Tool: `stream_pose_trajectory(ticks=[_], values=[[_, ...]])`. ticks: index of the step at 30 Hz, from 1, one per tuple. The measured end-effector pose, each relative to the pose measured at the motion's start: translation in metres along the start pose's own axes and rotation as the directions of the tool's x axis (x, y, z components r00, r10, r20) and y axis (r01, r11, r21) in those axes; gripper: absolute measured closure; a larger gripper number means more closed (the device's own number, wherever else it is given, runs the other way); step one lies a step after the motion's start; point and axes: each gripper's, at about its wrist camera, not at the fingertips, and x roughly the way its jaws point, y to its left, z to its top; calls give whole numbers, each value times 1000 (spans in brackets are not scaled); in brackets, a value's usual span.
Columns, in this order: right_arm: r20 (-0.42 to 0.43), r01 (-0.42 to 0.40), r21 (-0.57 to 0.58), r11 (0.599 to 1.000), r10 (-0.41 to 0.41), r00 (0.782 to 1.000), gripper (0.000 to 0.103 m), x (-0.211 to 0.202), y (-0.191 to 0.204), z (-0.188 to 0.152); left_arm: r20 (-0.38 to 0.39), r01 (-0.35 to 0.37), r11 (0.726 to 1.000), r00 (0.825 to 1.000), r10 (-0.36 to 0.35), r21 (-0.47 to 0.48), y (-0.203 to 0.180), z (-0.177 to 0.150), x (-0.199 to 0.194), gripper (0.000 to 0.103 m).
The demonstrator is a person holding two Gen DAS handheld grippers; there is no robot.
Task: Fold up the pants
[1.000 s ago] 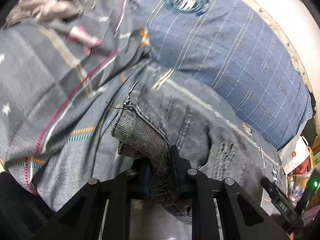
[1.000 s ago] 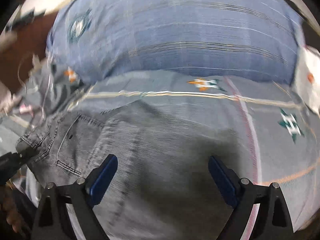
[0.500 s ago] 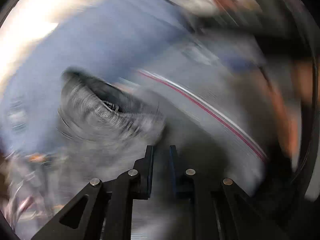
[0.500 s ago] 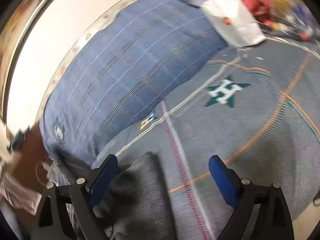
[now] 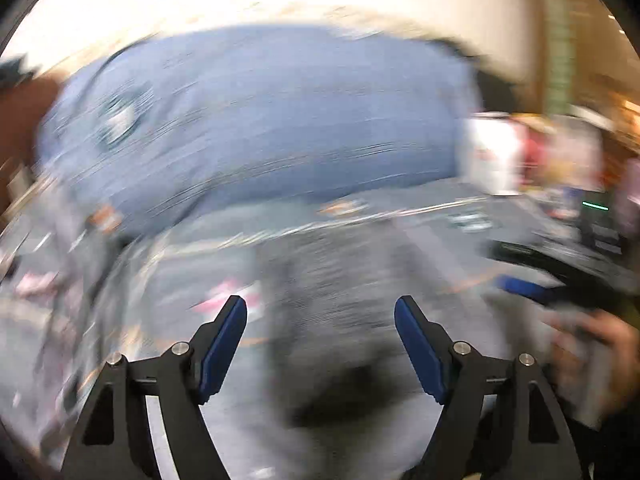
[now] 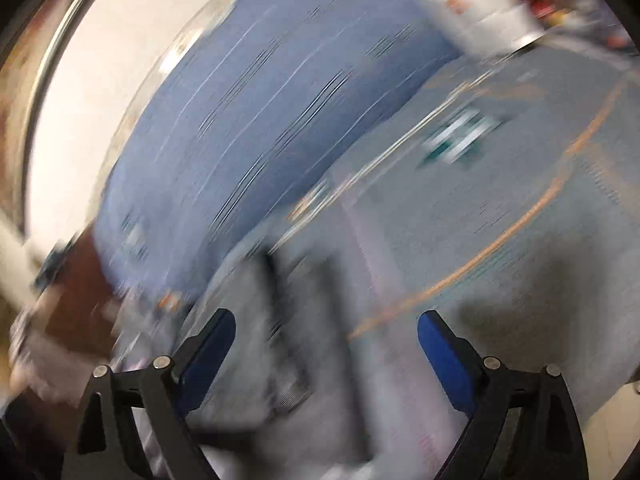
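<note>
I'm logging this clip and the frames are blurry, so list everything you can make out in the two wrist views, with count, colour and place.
pants: one pair, grey denim, on the bedspread ahead of both grippers, blurred.
bedspread: one, grey with orange and white lines and a green emblem, under the pants.
pillow: one, blue with pale stripes, behind the pants by the wall.
white bag: one, white, right of the pillow; details too blurred.
left gripper: black with blue pads, open, nothing between them.
right gripper: black with blue pads, open, above the pants.
</note>
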Motion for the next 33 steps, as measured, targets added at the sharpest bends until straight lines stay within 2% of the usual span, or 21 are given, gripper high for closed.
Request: stream_pose_trajectory(ticks=[1,3,5,7,9,11,14,16,18,19,20,21,22,25,27,30,33], values=[[-66,-43,6,999,43,997,9,10,8,-5,-40,-23,998,999,21,-52,14,-3,13,26],[-169,-97,46,994,104,980,10,28,21,-13,-92,-46,994,995,37,-96,25,-7,34,26],[-223,-75,89,993,93,970,15,42,22,-15,-135,-61,990,990,43,-128,29,-15,50,26],[-244,-28,152,988,64,968,21,51,14,-16,-145,-42,988,989,20,-151,33,-20,56,26],[-253,-14,223,975,72,965,23,55,5,-18,-129,-25,985,992,2,-173,37,-19,63,26],[-258,17,237,971,46,965,23,59,4,-18,-120,-20,983,993,-2,-180,41,-18,65,26],[-246,100,246,964,-37,969,23,67,-1,-15,-123,2,979,992,-28,-202,49,-17,76,25],[-245,120,265,957,-53,968,23,74,-4,-11,-118,10,979,992,-35,-202,48,-18,75,25],[-255,145,238,960,-82,963,23,79,1,-7,-110,15,980,993,-38,-199,49,-17,74,25],[-265,160,205,966,-103,959,27,81,4,-5,-103,18,979,994,-39,-201,50,-17,73,25],[-276,188,167,968,-137,951,47,84,9,-4,-102,22,978,994,-43,-206,52,-17,74,25],[-289,207,156,966,-155,945,74,86,10,-4,-104,26,977,993,-49,-212,53,-18,75,25],[-303,217,152,964,-163,939,82,88,8,-4,-105,36,975,993,-61,-221,54,-18,75,25],[-302,249,77,966,-215,929,91,89,21,-3,-102,36,975,993,-59,-219,56,-19,74,25],[-262,259,14,966,-246,933,93,83,42,-2,-93,21,975,995,-43,-222,59,-19,70,25],[-194,235,-62,970,-243,950,96,59,78,3,-68,11,961,997,-31,-275,74,-15,61,25],[-120,191,-120,974,-206,971,96,23,107,4,-34,-5,946,999,-6,-324,89,-8,50,25]])
